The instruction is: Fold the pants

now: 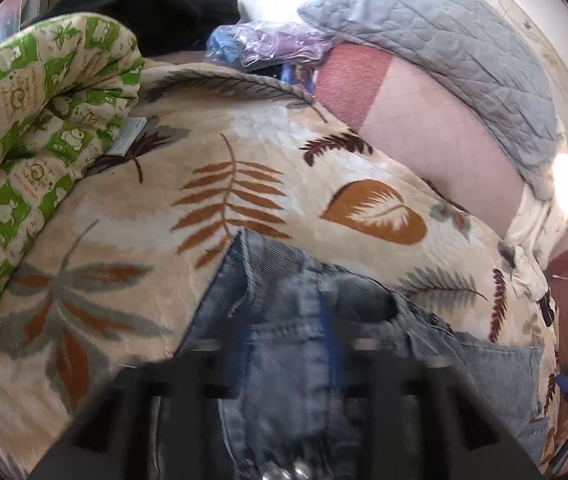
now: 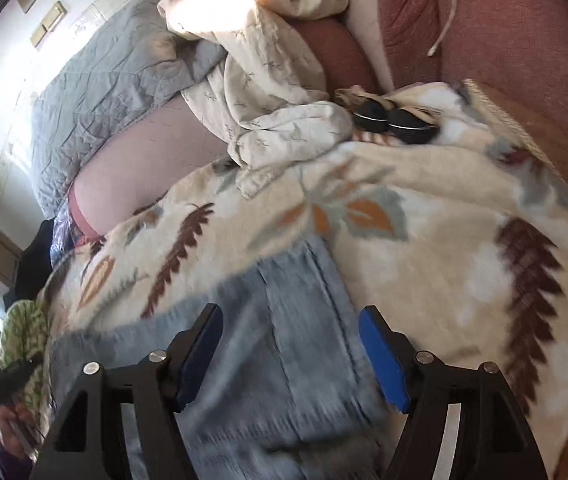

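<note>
Black gripper frames fill the near edge of both views. On the right gripper (image 2: 289,354) the jaws stand wide apart, blue pads clear of the pale denim pants (image 2: 284,320) beneath, gripping nothing. The left gripper (image 1: 284,364) is blurred; its jaws seem parted above the waistband, without pinching it. Those pants lie on a leaf-print blanket (image 1: 244,152) over the bed. One fold looks laid; more folding likely remains.
</note>
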`<state>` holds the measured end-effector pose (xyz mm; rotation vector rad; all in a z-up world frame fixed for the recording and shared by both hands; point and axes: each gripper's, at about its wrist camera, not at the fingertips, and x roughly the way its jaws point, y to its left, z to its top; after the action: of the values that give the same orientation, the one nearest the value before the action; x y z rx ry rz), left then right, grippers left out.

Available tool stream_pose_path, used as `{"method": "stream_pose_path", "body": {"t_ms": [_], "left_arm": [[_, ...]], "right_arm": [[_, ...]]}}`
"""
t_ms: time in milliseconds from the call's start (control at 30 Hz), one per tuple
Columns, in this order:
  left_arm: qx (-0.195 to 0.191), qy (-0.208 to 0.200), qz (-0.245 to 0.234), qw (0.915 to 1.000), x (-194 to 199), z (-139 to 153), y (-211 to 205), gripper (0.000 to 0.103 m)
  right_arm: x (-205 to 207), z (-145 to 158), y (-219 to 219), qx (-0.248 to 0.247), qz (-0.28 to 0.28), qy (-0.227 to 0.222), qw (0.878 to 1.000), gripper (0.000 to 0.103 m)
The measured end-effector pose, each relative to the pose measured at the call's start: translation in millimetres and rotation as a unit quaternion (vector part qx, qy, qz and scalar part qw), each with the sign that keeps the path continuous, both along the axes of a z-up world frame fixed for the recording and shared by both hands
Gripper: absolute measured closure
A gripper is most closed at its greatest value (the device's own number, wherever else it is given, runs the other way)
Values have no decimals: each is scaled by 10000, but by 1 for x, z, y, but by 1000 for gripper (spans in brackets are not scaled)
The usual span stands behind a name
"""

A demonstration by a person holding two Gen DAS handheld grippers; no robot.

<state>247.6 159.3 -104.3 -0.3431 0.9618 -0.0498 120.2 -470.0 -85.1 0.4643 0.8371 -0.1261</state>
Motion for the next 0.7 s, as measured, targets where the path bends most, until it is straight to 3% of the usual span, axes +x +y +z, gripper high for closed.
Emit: {"method": "stream_pose_path", "body": {"t_ms": [167,333,400,533,700], "left_arm": [[112,151,102,9998,18,-10,20,48],[-308,425,355,9980,33,-27,45,48],[-508,493,266,9971,37,-31,43,48],[-442,493,69,9978,44,-32,26,48],[-382,435,164,9982,47,-36,18,48]], "right_arm": [[51,-10,3,-400,-18,282,9988,29],[80,-34,-2,-631,87,723,9953,29],[85,-41,-6,-562,160,782,9952,29],[92,-47,-4,-515,310,853,9945,29],[95,-53,0,-580,323,860,9941,29]]}}
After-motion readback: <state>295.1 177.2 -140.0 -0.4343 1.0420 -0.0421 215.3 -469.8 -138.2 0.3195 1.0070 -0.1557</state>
